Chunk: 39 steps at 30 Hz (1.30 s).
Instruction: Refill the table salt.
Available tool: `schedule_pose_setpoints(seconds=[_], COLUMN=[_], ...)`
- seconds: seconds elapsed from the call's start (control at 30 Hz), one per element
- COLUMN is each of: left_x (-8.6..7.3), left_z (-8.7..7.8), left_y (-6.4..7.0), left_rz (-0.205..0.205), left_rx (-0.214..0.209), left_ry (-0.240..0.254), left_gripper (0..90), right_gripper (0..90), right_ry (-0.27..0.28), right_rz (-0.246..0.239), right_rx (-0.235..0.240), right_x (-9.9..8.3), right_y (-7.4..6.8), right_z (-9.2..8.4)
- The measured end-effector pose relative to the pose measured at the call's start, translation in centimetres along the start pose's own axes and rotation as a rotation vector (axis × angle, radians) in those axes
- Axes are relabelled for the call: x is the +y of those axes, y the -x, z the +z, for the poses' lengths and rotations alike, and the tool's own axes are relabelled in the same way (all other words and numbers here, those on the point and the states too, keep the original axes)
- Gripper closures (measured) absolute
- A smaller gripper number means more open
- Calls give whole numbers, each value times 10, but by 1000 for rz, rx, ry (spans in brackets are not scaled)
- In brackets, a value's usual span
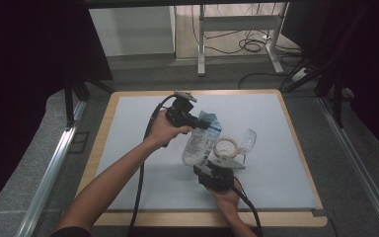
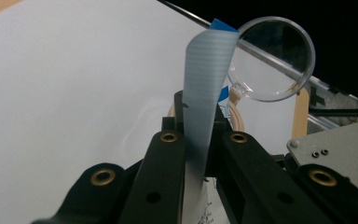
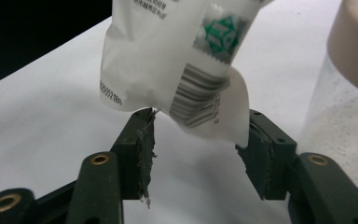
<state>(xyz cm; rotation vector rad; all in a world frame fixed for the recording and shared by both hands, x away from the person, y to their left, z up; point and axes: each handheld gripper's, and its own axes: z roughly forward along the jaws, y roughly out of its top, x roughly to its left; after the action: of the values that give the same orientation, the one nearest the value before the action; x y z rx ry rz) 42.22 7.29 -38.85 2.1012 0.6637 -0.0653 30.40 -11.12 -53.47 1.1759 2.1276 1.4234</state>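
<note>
A white table mat (image 1: 143, 148) on a wood-edged table is the landmark. Near the mat's middle lie a tan tape ring (image 1: 225, 146) and, just beside it on the far right, a clear plastic lens with a short handle (image 1: 247, 140). In the left gripper view the lens (image 2: 275, 59) shows behind the pouch's top edge, with the ring (image 2: 235, 114) partly hidden under it. Beyond the mat's far edge stand metal desk legs (image 1: 202, 42) with loose cables (image 1: 249, 45) on the floor.

A pouch (image 1: 201, 143) hangs above the mat's middle, held up off it, just left of the ring. It is a soft white plastic pack with a flat ribbed seal along the top and a blue corner. The left gripper (image 1: 192, 120) has its jaws pressed tight on that top seal (image 2: 205, 93). The right gripper (image 1: 212, 173), nearer the mat's near edge, sits at the pouch's lower end; its jaws stand about half apart, with the pouch's bottom corner (image 3: 205, 84) hanging loosely between them, brushing the pads but not pinched.

The pouch's print shows a barcode, a green and white emblem, and small digits reading roughly "2002186"; the other lettering is too blurred to read.
</note>
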Motion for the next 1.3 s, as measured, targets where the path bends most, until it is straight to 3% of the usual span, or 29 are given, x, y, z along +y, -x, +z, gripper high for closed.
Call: schedule_pose_setpoints(seconds=[0.43,0.7,1.0,1.3], left_x=[-21,-40,-62,-81], left_z=[-27,-48,-68,-89], left_y=[-15,-31,-53,-74], left_rz=[-53,-102,-166,-227], left_rx=[33,78,164,261], left_ry=[106,168,238,302], left_gripper=[897,897,897,896], right_gripper=[447,480,572,710], right_ry=[-4,-8,11,16], right_rz=[-2,4,30,44], right_rx=[48,67,6,-40], right_x=[-5,-11,-24,-26], right_y=[2,15,44,65], right_z=[-17,-46,-79,-92])
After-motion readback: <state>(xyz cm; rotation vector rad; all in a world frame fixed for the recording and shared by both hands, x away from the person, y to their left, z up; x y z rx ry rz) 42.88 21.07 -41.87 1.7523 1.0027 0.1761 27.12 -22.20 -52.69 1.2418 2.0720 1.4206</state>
